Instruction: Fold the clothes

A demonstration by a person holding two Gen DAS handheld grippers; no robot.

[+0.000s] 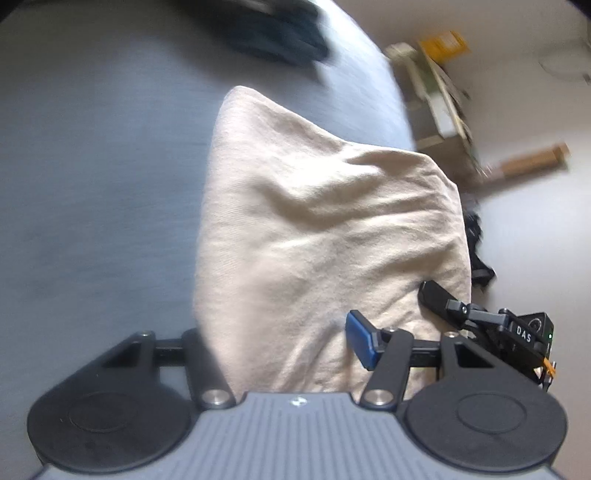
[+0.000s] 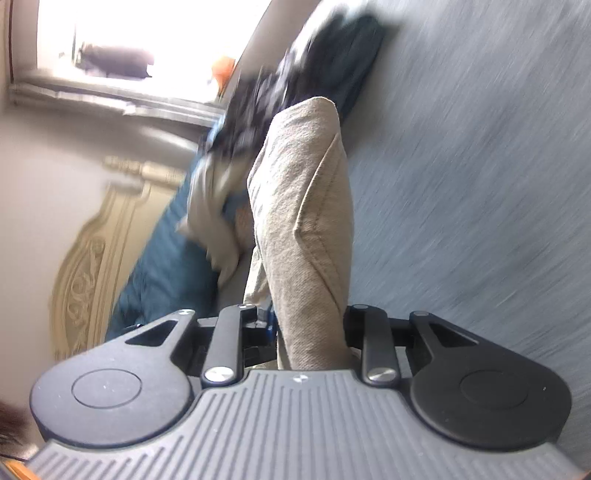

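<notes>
At the bottom of each wrist view the beige cloth (image 1: 317,236) runs into the jaws. The right gripper (image 2: 310,332) is narrowly clamped on a bunched fold. The left gripper (image 1: 280,343) stands about half open, cloth between its fingers; grip unclear. The right gripper's fingers (image 1: 436,295) touch the same cloth at lower right of the left view. Likely mid-fold (carrying an edge over the grey bed (image 1: 92,184)); next, lay it flat and aligned. Both grippers tilt downward. Dark clothes (image 1: 280,33) lie at the top.

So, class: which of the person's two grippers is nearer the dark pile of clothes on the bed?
Cannot tell. Both the left gripper and right gripper grip the beige garment, with the dark pile lying well beyond each one.
</notes>
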